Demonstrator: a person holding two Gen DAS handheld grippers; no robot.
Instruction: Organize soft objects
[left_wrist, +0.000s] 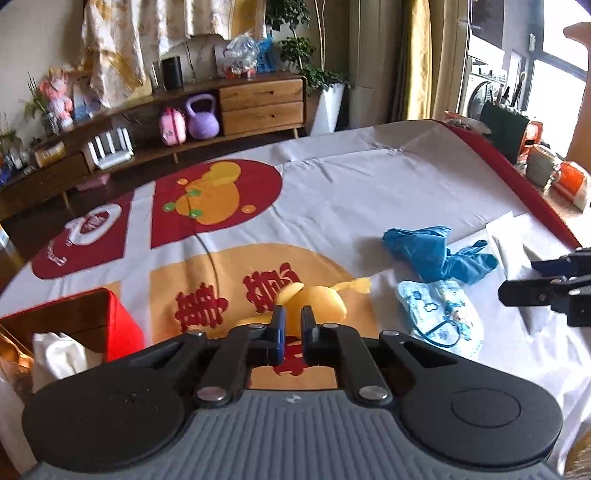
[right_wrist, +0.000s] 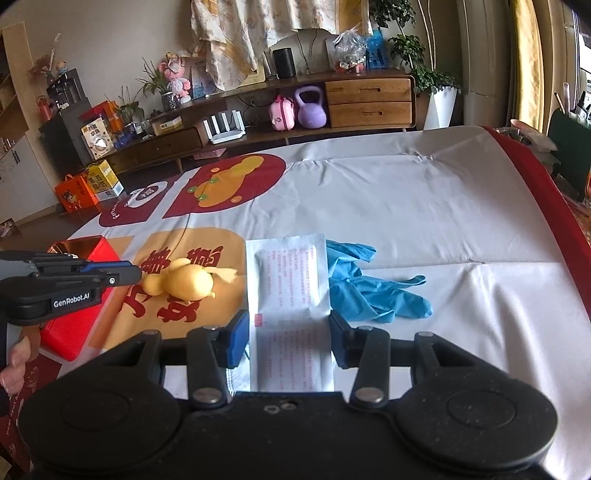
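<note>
Clearly, in the left wrist view, the left gripper (left_wrist: 292, 325) has its fingers drawn close together with a slim gap, and the near edge of the yellow soft toy (left_wrist: 317, 301) sits in or just behind that gap; whether the pads actually pinch it I cannot tell. The toy looks light, squashy and rubbery, so it should deform rather than slip; its thin floppy limbs look the easiest part to pinch. To its right lie a patterned face mask (left_wrist: 441, 317) and crumpled blue gloves (left_wrist: 432, 251), both limp and thin, best taken at a raised fold. At near left stands a red box (left_wrist: 92, 321) with its top open, probably the bin for these items. A glossy printed tablecloth (left_wrist: 369, 184) covers the table and may drag with a careless grab.

In the right wrist view, the right gripper (right_wrist: 288, 332) is spread wide, holding nothing, straddling a flat white sealed packet (right_wrist: 290, 273). Lying flush, it offers little to grip except an edge. The gloves are just right of the packet, the toy to the left, with the left gripper near it. Beyond the table, a wooden sideboard (right_wrist: 369, 99) lines the far wall.
</note>
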